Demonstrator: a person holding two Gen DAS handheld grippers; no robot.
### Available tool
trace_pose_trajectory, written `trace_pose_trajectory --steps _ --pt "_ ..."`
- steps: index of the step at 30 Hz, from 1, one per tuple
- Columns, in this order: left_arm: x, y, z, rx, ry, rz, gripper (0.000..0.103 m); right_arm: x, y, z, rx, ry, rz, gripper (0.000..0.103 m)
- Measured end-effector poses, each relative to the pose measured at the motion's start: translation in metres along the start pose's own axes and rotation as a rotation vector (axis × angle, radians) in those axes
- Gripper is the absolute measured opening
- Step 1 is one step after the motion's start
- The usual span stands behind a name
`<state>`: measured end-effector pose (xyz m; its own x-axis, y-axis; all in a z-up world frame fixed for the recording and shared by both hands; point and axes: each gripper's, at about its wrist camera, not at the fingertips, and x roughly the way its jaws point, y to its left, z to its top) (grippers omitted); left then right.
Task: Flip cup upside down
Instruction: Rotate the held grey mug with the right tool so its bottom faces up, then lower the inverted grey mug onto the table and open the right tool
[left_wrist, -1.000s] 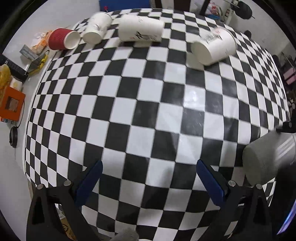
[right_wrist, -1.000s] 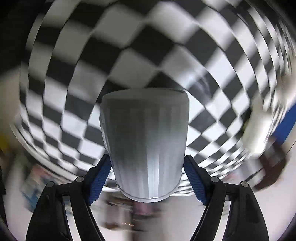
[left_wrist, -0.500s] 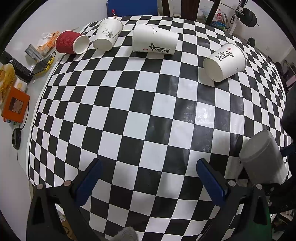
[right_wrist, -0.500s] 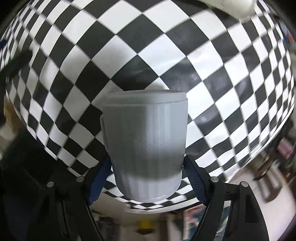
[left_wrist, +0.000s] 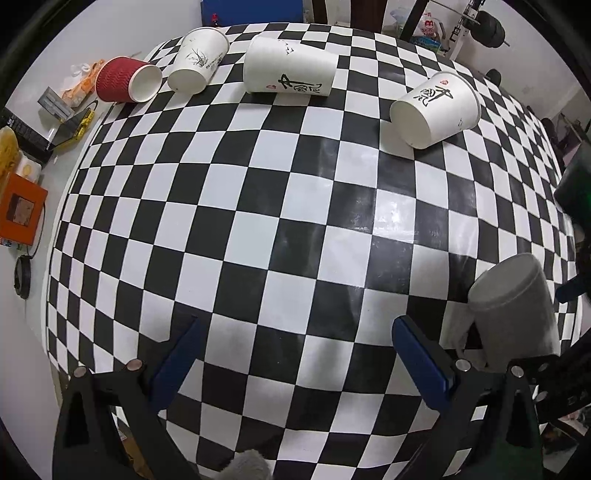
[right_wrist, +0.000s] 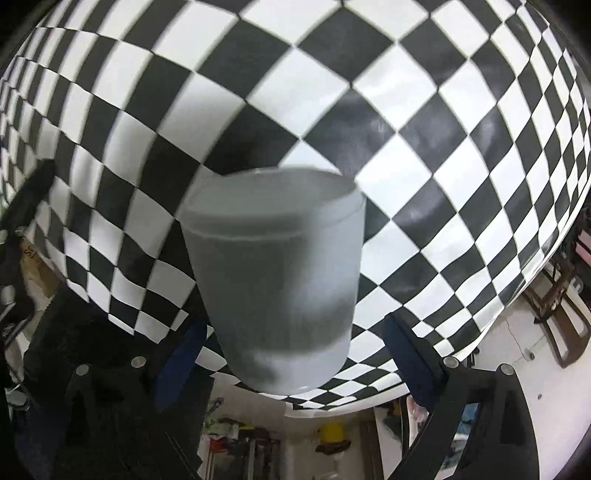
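Left wrist view is filled mostly by the checkered desk (left_wrist: 295, 229), and the grey cup (left_wrist: 513, 306) stands near its right edge with a flat closed face on top, so it looks inverted already. Its lower end is hidden behind the left gripper (left_wrist: 295, 323), so I cannot tell whether it sits fully on the desk. That gripper is spread wide and holds nothing.

From the right wrist, the grey cup (right_wrist: 280, 295) sits between the fingers of the right gripper (right_wrist: 293, 325). The picture is blurred, but a gap seems to show on each side of the cup, so the jaws read as parted rather than clamped. My judgement is that the flip is done and the release is in hand. The next move calls for drawing the right gripper straight back without brushing the cup wall, since a light, tall cup could tip.

Far beyond the grey cup lie three white paper cups on their sides. The nearest cup (left_wrist: 436, 110) and the middle cup (left_wrist: 291, 72) carry black brush-style Chinese characters with a small red seal, not surely readable. The farthest white cup (left_wrist: 197, 61) bears an ink plant drawing. Farther still lies a ribbed red cup (left_wrist: 127, 79), with no writing visible.
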<state>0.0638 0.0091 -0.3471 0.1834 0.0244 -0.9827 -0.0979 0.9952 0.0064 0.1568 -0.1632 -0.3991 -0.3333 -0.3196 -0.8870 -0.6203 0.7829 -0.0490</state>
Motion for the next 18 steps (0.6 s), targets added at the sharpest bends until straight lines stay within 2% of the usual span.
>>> trace_pose_trajectory --steps 5,10,11,12,13,18 --pt "0.011 0.006 0.005 -0.030 0.043 -0.075 0.103 -0.024 -0.005 0.010 0.035 -0.073 0.072 0.097" --pt "0.016 0.008 0.006 -0.024 0.056 -0.062 0.103 -0.011 -0.004 0.025 0.051 -0.074 0.131 0.096" --pt "0.016 0.008 0.006 -0.020 0.054 -0.056 0.103 -0.009 -0.003 0.026 0.045 -0.075 0.124 0.095" --pt "0.016 0.008 0.007 -0.018 0.054 -0.053 0.103 -0.006 -0.003 0.027 0.045 -0.081 0.116 0.083" --pt "0.016 0.009 0.007 -0.017 0.053 -0.053 0.103 -0.005 -0.005 0.026 0.063 -0.088 0.140 0.084" --pt "0.011 0.016 0.012 -0.020 0.051 -0.060 0.103 -0.018 -0.016 0.011 0.141 -0.203 0.230 0.083"
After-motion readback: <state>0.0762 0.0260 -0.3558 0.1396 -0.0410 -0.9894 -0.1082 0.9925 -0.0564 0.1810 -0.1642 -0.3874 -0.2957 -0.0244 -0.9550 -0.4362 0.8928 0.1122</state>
